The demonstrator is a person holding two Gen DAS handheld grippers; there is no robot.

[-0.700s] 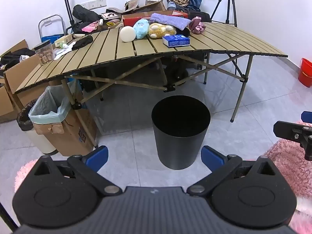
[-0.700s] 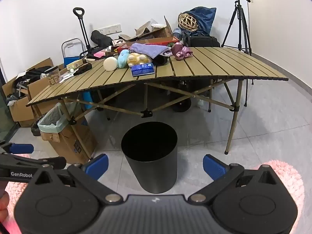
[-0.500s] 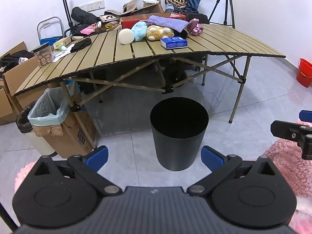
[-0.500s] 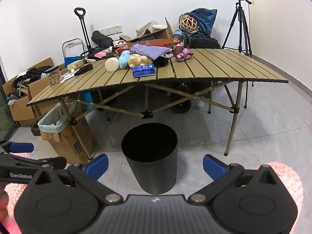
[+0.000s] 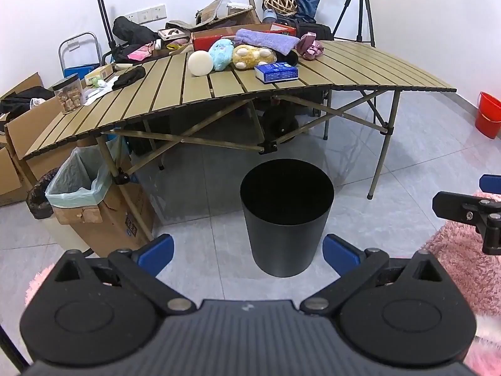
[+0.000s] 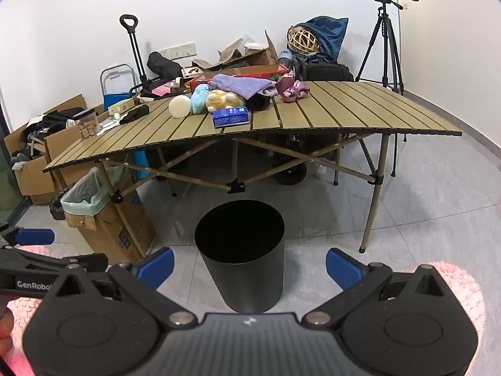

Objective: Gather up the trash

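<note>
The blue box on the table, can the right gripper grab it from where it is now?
Probably not yet. The right gripper is open and empty, but it hangs low, with the black bin in front of it. The blue box lies up on the table beyond, uncovered near the front edge.

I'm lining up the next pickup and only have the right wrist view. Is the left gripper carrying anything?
Observer: No. The left wrist view shows the left gripper open, with nothing between its blue pads. The black bin stands ahead of it.
Operator: Is there another container beyond my right edge?
Observer: Yes. A red bucket stands on the floor by the wall, to the right of the table.
</note>
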